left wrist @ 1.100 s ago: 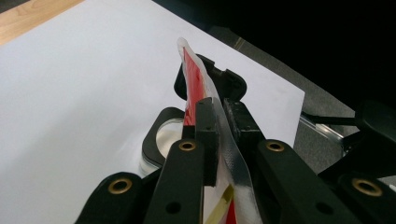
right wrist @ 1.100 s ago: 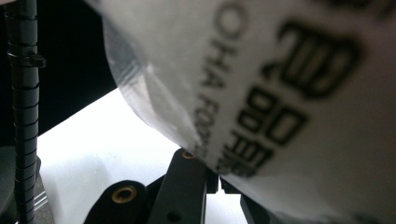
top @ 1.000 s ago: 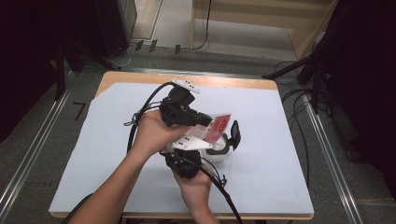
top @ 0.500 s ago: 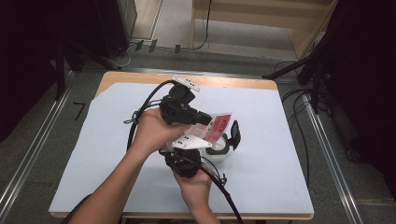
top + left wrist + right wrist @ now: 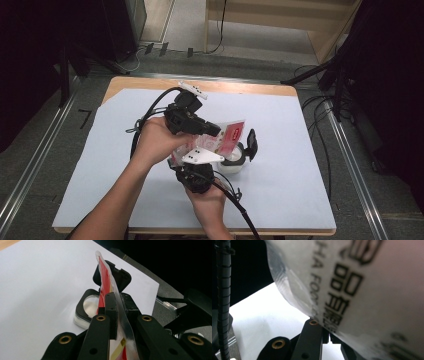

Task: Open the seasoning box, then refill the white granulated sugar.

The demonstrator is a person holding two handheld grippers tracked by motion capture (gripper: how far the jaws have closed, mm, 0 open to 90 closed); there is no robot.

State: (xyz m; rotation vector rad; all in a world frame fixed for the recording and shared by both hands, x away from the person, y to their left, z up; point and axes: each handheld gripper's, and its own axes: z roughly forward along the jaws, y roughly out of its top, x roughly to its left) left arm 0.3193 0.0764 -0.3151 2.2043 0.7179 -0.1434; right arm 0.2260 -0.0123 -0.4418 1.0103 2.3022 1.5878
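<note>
A red and white plastic sachet (image 5: 233, 136) hangs in the air above the table, held by both grippers. My left gripper (image 5: 216, 132) comes in from the left and is shut on the sachet's upper edge; in the left gripper view its jaws (image 5: 117, 302) pinch the thin sachet (image 5: 104, 277) edge-on. My right gripper (image 5: 196, 150) rises from below, under its grey plate, and is shut on the sachet's lower left part. In the right gripper view the printed sachet (image 5: 367, 290) looms close above the shut gripper (image 5: 325, 336). Just under the sachet stands a small white pot (image 5: 235, 161) with its black lid (image 5: 251, 144) flipped open.
A white sheet (image 5: 300, 190) covers the wooden table, whose far edge (image 5: 240, 87) is bare wood. Black cables trail from both grippers over the sheet. Dark stands and floor cables lie past the table's right side. The open pot (image 5: 86, 307) sits right below the left jaws.
</note>
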